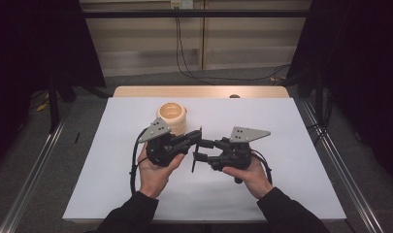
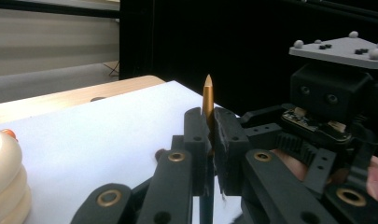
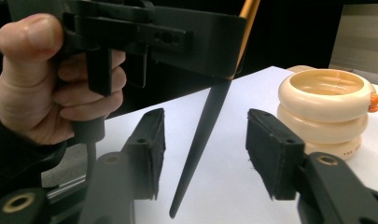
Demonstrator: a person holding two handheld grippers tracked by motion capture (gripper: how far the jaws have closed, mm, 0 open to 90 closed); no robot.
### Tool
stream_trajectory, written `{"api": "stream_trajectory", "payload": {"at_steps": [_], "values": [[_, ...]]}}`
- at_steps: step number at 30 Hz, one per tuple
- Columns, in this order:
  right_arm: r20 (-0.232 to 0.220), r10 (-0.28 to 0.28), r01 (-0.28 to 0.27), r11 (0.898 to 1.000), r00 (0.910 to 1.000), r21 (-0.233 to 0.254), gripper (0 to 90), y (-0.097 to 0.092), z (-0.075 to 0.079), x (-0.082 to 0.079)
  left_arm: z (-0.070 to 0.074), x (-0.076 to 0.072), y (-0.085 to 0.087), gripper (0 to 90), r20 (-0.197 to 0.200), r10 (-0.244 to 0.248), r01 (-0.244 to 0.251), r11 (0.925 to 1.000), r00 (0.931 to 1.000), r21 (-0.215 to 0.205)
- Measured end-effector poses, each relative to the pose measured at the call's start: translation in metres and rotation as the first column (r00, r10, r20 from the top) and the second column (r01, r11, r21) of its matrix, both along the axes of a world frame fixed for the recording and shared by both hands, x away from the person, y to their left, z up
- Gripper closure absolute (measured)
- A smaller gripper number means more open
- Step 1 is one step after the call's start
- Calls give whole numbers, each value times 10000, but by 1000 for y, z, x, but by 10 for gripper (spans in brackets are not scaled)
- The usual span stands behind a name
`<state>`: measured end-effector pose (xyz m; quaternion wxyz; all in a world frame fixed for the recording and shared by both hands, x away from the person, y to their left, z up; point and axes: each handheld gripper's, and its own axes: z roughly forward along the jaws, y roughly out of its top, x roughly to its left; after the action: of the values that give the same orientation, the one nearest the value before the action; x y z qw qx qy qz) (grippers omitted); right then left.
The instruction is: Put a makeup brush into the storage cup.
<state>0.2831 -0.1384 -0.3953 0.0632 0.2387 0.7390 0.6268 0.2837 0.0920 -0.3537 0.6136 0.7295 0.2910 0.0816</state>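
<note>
left gripper (image 1: 200, 137) is clamped on a thin pen-like stick (image 3: 203, 126), gold at one tip and black and tapering at the other, held above the white table (image 1: 291, 160). right gripper (image 3: 205, 154) has its jaws half apart either side of the black end, pads not touching. the stick looks light, stiff and slick, so best gripped mid-shaft, square across the pads.

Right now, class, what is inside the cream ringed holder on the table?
The holder shows a bare cream inner wall near its rim. Its bottom is hidden by the rim, so anything lying deeper cannot be seen.

High view above the table (image 1: 281, 160) looking forward and down, 2 gripper views close-in along jaws, facing each other, sharing the cream ringed holder (image 3: 324, 112).
</note>
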Motion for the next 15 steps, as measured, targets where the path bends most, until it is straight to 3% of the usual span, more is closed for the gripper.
{"api": "stream_trajectory", "payload": {"at_steps": [15], "values": [[-208, 139, -136, 9998, 9997, 146, 751, -3, -1, 3, -4, 0, -3, 848, -151, -210, 208, 9997, 9997, -145]]}}
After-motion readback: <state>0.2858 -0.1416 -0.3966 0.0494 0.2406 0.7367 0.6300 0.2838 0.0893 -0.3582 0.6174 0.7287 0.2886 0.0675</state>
